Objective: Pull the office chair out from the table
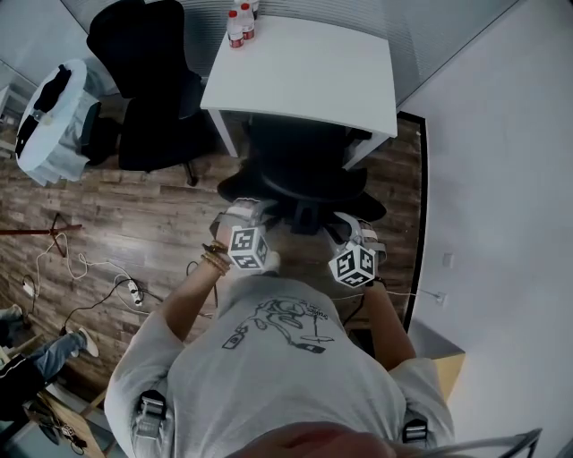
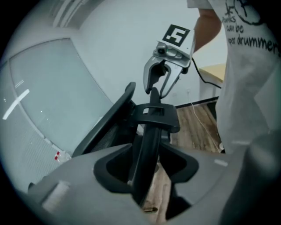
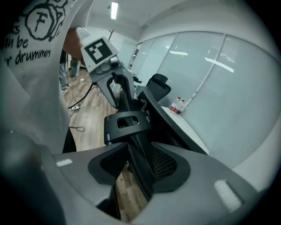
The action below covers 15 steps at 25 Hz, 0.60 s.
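A black office chair [image 1: 304, 174] stands tucked under the white table [image 1: 313, 72], its back toward me. My left gripper [image 1: 251, 207] and right gripper [image 1: 337, 222] reach onto the top of the backrest from either side. In the left gripper view my left gripper [image 2: 147, 176] is open, and the backrest's black rim [image 2: 147, 140] runs between its jaws with gaps on both sides. Further along that rim the right gripper [image 2: 159, 90] straddles it. In the right gripper view my right gripper [image 3: 140, 176] is open around the rim [image 3: 136, 145], with the left gripper [image 3: 118, 94] beyond.
A second black chair [image 1: 148, 89] stands left of the table. Bottles [image 1: 240, 22] sit on the table's far corner. Cables [image 1: 89, 268] lie on the wood floor at the left. A white wall [image 1: 501, 179] runs close on the right. A person's legs [image 1: 45, 353] show at lower left.
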{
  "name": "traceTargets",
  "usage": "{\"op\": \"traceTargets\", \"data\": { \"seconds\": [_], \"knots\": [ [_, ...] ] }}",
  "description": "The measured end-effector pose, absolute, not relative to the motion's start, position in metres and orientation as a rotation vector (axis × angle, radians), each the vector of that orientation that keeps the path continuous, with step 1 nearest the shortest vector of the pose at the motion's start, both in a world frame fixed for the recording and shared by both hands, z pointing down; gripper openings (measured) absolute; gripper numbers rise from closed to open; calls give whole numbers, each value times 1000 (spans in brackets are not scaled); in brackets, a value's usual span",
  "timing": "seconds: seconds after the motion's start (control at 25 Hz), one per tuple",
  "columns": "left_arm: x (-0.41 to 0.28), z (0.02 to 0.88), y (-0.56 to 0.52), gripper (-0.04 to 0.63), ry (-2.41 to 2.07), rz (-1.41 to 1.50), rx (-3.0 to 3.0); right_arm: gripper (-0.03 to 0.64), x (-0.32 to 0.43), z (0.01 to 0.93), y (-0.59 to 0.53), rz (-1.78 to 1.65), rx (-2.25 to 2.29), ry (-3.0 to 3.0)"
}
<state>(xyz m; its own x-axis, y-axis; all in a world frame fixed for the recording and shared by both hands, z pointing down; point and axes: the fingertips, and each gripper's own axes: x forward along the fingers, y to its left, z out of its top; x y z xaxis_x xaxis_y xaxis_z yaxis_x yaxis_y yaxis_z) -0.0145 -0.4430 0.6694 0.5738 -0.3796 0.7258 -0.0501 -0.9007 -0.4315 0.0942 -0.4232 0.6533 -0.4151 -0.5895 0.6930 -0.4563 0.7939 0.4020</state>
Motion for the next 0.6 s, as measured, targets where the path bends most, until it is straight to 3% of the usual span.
{"op": "traceTargets", "data": {
  "seconds": [0.24,0.48,0.6],
  "knots": [
    [-16,692,-448,207,274,-1354,-2357,190,101,691,-428,-217,639,-1958],
    [-14,705,-451,195,230,-1421,-2282,158,111,715,-435,-266,581,-1865],
    [-12,711,-446,108,208,-1432,-2227,132,114,720,-432,-296,564,-1843]
  ]
}}
